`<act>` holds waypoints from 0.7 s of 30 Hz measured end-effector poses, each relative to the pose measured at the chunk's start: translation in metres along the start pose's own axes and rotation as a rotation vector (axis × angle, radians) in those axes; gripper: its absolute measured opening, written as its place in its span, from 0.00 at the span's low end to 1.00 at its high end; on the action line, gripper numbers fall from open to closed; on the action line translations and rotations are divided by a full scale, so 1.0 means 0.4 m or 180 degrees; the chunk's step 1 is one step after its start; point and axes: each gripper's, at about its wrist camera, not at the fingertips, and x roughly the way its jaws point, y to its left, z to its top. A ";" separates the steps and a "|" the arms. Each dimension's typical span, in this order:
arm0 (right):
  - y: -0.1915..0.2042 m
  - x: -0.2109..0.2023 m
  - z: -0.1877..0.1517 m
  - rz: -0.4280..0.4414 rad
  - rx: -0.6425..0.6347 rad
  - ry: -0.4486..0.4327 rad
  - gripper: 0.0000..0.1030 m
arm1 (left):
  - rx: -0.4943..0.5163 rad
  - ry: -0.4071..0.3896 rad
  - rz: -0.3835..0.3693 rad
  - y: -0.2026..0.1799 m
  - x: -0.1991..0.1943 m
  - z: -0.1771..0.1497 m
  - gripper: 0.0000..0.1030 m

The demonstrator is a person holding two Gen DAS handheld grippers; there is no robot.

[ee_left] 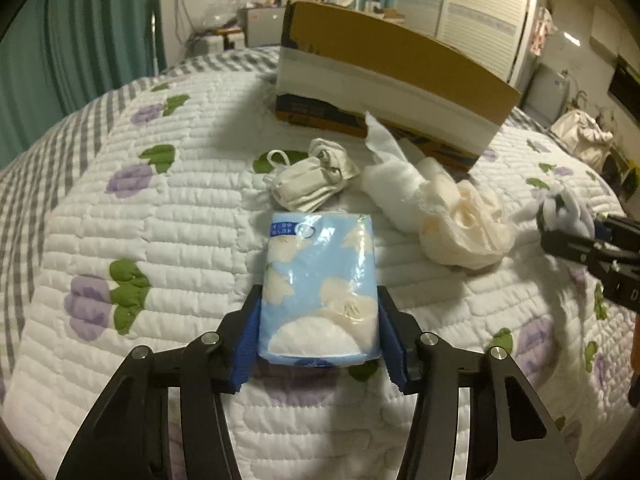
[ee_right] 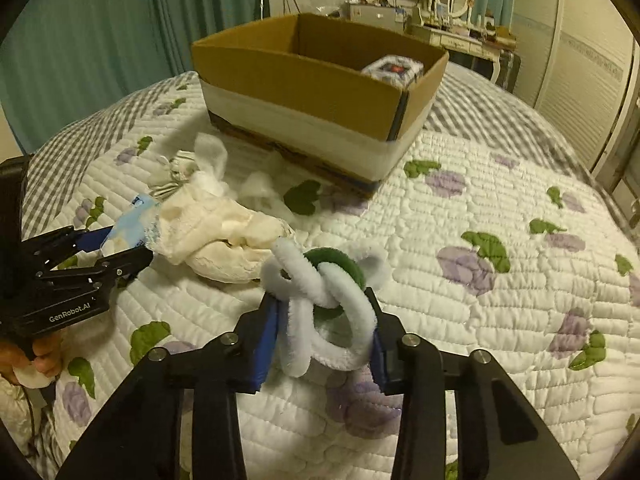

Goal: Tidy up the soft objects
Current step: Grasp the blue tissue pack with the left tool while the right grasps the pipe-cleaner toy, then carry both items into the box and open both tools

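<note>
Dim warm indoor light, soft shadows, fisheye warp w/ dark corners, slight blur

You cannot see the near end of the tissue pack (ee_left: 318, 284) in the left wrist view; it drops behind the blue pads (ee_left: 246, 350). The cardboard box (ee_left: 384, 80) hides its inside there, showing only outer walls. In the right wrist view a patterned item (ee_right: 394, 70) sits in the box, mostly masked by the wall (what it is, you can't tell). The fuzzy white and green loops (ee_right: 320, 300) tuck behind the right gripper's pads, so their lower ends are lost. The dresser clutter (ee_right: 460, 28) is too small to read.
</note>
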 end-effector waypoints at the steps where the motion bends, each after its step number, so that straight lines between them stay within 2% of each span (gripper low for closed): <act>1: 0.002 -0.010 0.000 0.0004 -0.0003 -0.0033 0.35 | 0.0005 0.0003 0.0004 0.000 -0.003 -0.001 0.50; 6: 0.011 -0.057 -0.006 -0.0015 0.0029 -0.0153 0.35 | 0.0026 -0.0043 -0.0003 -0.007 -0.052 -0.016 0.50; 15: 0.035 -0.176 -0.016 -0.0018 0.0155 -0.0390 0.35 | 0.0080 -0.0277 -0.0130 -0.048 -0.206 0.002 0.50; 21: 0.059 -0.305 0.066 -0.0029 0.0201 -0.0769 0.35 | 0.0174 -0.0558 -0.0212 -0.080 -0.320 0.082 0.50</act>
